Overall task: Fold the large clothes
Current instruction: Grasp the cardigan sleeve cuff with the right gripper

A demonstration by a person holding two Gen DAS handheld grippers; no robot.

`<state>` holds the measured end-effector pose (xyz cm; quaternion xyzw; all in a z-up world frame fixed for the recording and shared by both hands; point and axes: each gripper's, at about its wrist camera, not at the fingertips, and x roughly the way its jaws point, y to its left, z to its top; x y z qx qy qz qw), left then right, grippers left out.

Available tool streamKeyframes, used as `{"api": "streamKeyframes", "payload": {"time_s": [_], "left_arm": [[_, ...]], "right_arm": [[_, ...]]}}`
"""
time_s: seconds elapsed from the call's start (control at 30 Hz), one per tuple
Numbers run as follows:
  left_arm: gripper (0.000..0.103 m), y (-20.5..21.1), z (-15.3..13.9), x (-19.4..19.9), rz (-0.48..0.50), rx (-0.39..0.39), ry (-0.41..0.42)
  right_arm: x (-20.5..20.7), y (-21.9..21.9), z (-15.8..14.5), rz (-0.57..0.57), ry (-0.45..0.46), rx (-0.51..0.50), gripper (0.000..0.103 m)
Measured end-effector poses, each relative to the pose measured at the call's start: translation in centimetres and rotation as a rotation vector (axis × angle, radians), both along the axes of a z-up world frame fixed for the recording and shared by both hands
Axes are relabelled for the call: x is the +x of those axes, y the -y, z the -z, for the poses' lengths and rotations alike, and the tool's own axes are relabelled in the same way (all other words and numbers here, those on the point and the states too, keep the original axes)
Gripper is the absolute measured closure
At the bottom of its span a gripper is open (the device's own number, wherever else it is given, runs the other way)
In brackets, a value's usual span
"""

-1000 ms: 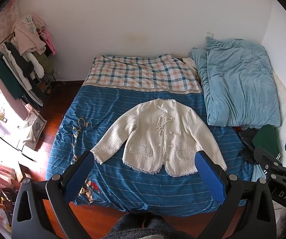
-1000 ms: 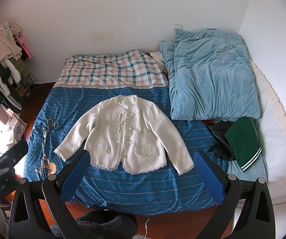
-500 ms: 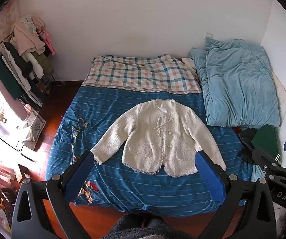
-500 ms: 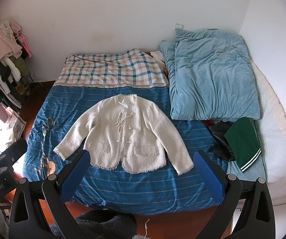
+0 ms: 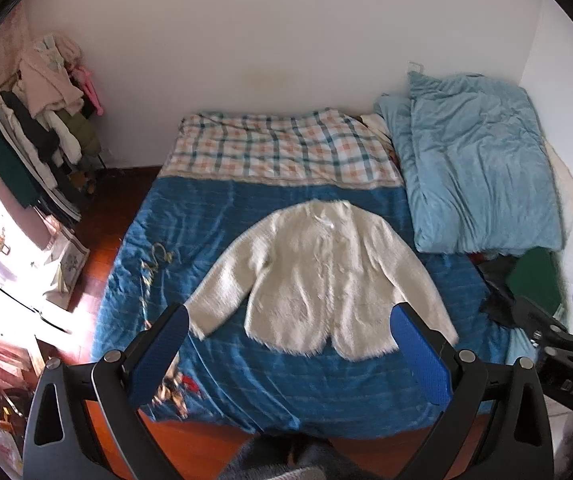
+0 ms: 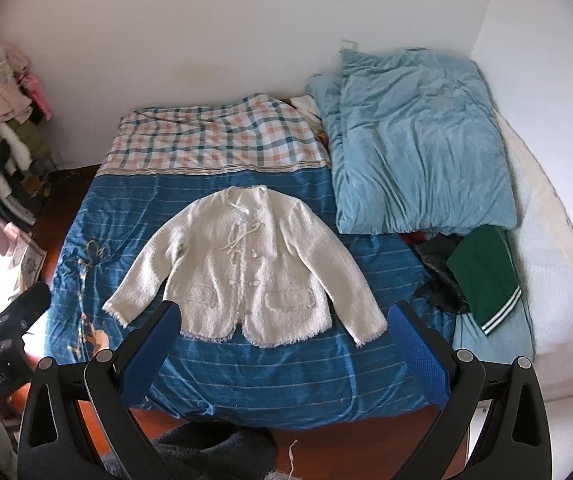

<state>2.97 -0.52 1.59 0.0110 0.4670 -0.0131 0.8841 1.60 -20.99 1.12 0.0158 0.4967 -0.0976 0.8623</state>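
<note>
Cream jacket point(image 6: 242, 276) lies spread flat on the blue bedspread point(image 6: 286, 364); your left gripper point(image 5: 292, 356) and right gripper point(image 6: 286, 352) hover wide open, empty. Take a cuff point(image 6: 368, 332) cleanly, fold inward.

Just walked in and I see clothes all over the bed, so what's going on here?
A person holds a two-finger gripper in each hand at the foot of the bed, about to fold clothes. The left gripper and right gripper are both open and hold nothing. A white cardigan lies flat and face up on the blue cover, sleeves spread, not yet folded. A green garment sits at the right, below a light blue duvet.
</note>
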Motion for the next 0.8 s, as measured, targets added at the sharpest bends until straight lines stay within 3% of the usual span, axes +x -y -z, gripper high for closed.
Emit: {"api": "streamKeyframes", "payload": {"time_s": [0.13, 0.23, 0.3, 0.33, 0.37, 0.53, 0.6, 0.7, 0.8], "left_arm": [[0.0, -0.7, 3.6, 2.9, -0.028, 0.076, 0.061], [0.0, -1.4, 7.8, 5.2, -0.034, 0.106, 0.05], [0.0, -1.6, 11.5, 7.1, -0.033, 0.112, 0.017], [0.0, -1.6, 13.6, 8.1, -0.037, 0.123, -0.008], [0.0, -1.5, 15.1, 8.6, -0.037, 0.133, -0.023], [0.0, -0.2, 24.2, 12.0, -0.084, 0.2, -0.1], [0.0, 0.2, 27.5, 13.1, -0.107, 0.215, -0.122], [0.0, 0.9, 32.5, 14.8, -0.145, 0.211, -0.156], [0.0, 1.8, 38.4, 16.4, -0.192, 0.216, -0.214]], "right_arm": [[1.2, 1.9, 3.9, 0.096, 0.012, 0.068, 0.0], [1.9, 5.4, 10.3, 0.267, -0.024, 0.159, 0.002], [2.0, 7.7, 15.0, 0.373, -0.066, 0.18, 0.024], [2.0, 8.8, 17.2, 0.418, -0.086, 0.197, 0.049], [2.0, 10.3, 19.9, 0.474, -0.111, 0.227, 0.054], [0.7, 18.2, 34.3, 0.703, -0.163, 0.422, 0.053], [0.4, 20.8, 39.5, 0.768, -0.17, 0.476, 0.044], [-0.4, 26.4, 49.6, 0.928, -0.15, 0.62, 0.039], [-1.4, 30.2, 57.6, 1.079, -0.116, 0.762, 0.038]]}}
